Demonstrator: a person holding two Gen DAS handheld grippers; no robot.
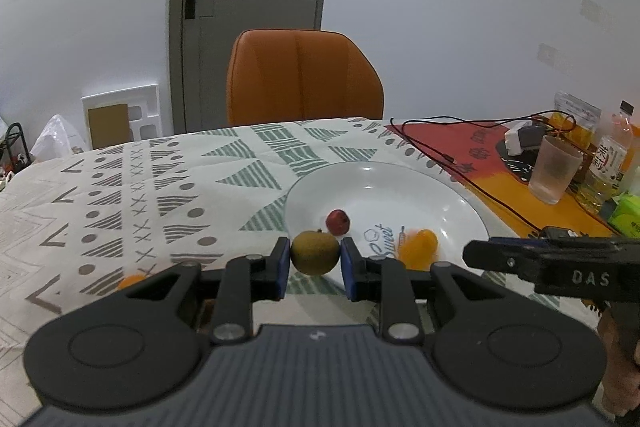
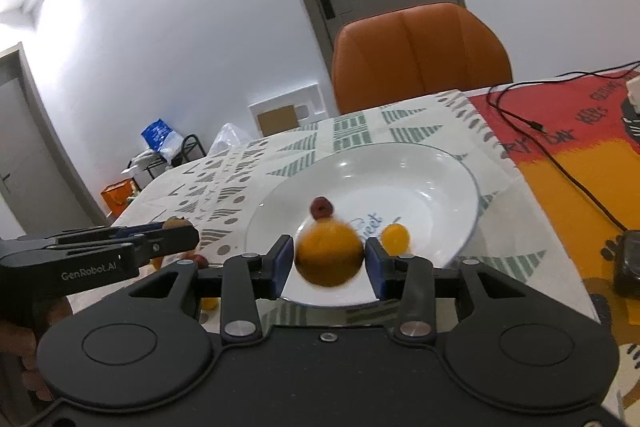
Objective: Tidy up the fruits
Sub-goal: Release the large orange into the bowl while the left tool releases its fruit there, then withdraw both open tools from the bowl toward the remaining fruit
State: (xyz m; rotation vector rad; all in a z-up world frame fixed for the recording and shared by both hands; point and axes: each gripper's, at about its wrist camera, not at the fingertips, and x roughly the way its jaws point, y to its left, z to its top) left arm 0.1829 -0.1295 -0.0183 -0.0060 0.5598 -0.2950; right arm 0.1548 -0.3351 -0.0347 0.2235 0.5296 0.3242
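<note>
A white plate (image 1: 400,183) lies on the patterned tablecloth, with a small dark red fruit (image 1: 338,222) in it. My left gripper (image 1: 315,251) is shut on a round brown-green fruit (image 1: 315,258), held over the plate's near left rim. In the right wrist view, a blurred orange (image 2: 330,253) is between the jaws of my right gripper (image 2: 328,247) above the plate's (image 2: 440,167) near edge. Slim gaps show at both pads. A smaller orange fruit (image 2: 394,238) rests in the plate beside printed lettering. The left gripper (image 2: 176,233) reaches in from the left.
An orange chair (image 1: 304,75) stands behind the table. A red-and-orange mat (image 1: 460,143) to the right carries a black cable (image 1: 440,151), a frosted cup (image 1: 554,173) and bottles (image 1: 612,155). Loose small fruits (image 2: 199,259) lie on the cloth left of the plate.
</note>
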